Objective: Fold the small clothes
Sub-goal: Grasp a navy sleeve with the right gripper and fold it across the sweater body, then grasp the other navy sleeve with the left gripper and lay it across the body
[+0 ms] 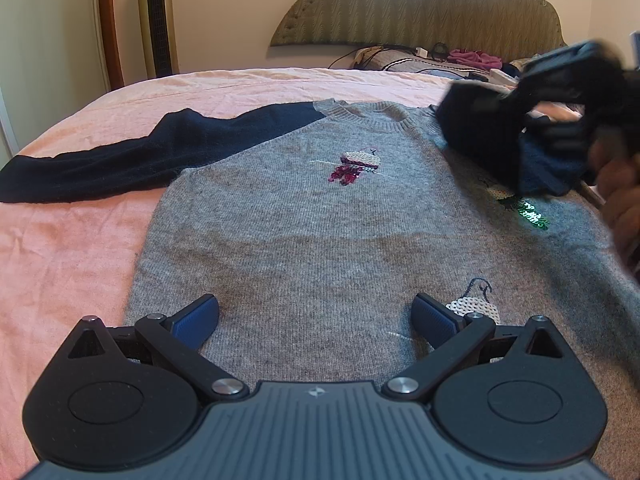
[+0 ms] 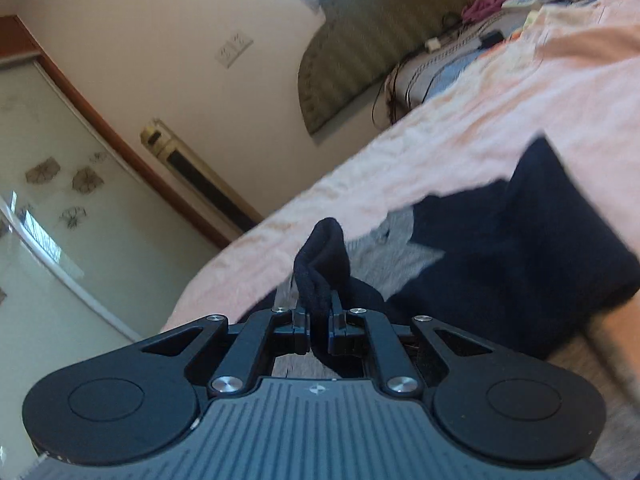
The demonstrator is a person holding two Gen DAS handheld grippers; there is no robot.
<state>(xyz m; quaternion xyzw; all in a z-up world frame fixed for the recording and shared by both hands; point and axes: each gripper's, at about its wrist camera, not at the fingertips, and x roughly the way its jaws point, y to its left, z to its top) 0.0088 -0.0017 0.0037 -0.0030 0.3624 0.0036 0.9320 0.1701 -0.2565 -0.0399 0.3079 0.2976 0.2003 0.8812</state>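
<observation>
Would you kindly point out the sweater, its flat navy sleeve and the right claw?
sweater point(image 1: 320, 240), left wrist view, grey chest area.
navy sleeve point(image 1: 100, 172), left wrist view, middle of the sleeve.
right claw point(image 2: 319, 324), right wrist view, between fingertips, shut on navy cloth.

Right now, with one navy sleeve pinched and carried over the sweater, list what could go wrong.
1. The right gripper holds only a thin fold of the navy sleeve; it may slip out before it is laid down.
2. The left gripper hovers open over the grey sweater, pinning nothing, so a pull might drag the body across the pink sheet.
3. The sleeve may bunch over the green sequin patch and snag.
</observation>
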